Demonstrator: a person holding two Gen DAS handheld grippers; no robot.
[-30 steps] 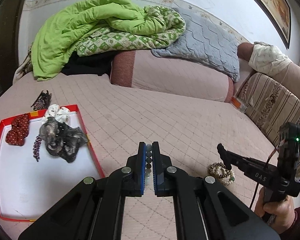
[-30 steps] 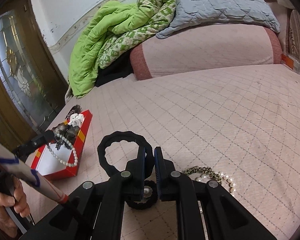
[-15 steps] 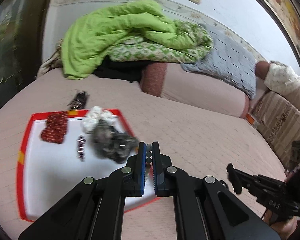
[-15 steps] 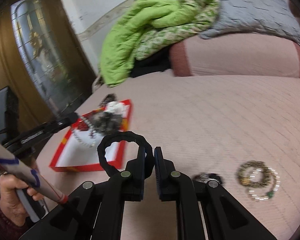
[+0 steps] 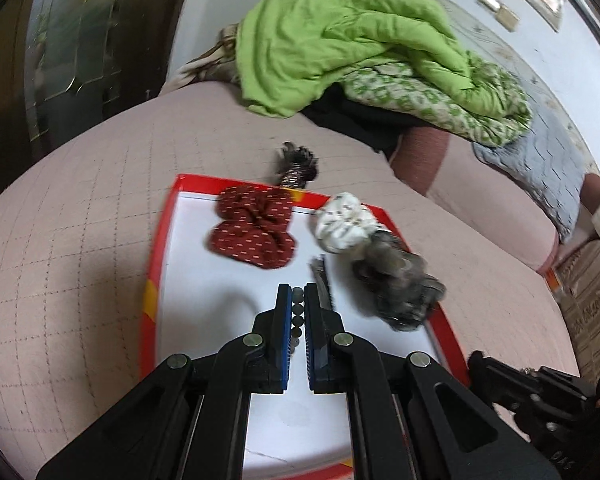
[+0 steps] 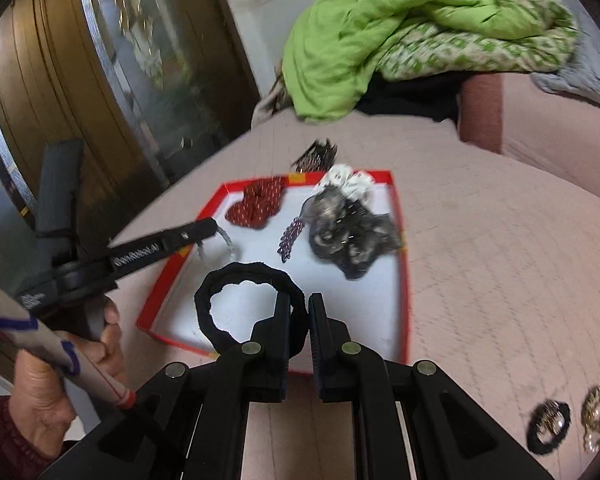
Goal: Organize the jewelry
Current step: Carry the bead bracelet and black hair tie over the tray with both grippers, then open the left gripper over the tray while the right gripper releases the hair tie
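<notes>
A red-rimmed white tray (image 5: 155,280) (image 6: 402,280) lies on the bed. It holds a dark red scrunchie (image 5: 254,228) (image 6: 256,206), a white scrunchie (image 5: 346,226) (image 6: 350,180), a grey-brown scrunchie (image 5: 398,280) (image 6: 348,236) and a purple bead bracelet (image 6: 290,236). My left gripper (image 5: 297,294) (image 6: 212,228) is shut on a pearl bead strand (image 5: 297,312) (image 6: 226,242) over the tray. My right gripper (image 6: 299,304) is shut on a black hair band (image 6: 236,276), above the tray's near edge.
A dark hair clip (image 5: 298,162) (image 6: 316,154) lies just beyond the tray. A black beaded ring (image 6: 548,426) and a gold pearl bracelet (image 6: 598,408) lie on the bed at right. A green quilt (image 5: 340,40) and pillows sit at the back. A wooden door (image 6: 80,100) stands left.
Both grippers have swung left towards the tray, each still holding its item. The left one now hangs over the tray, the right one at its near edge.
</notes>
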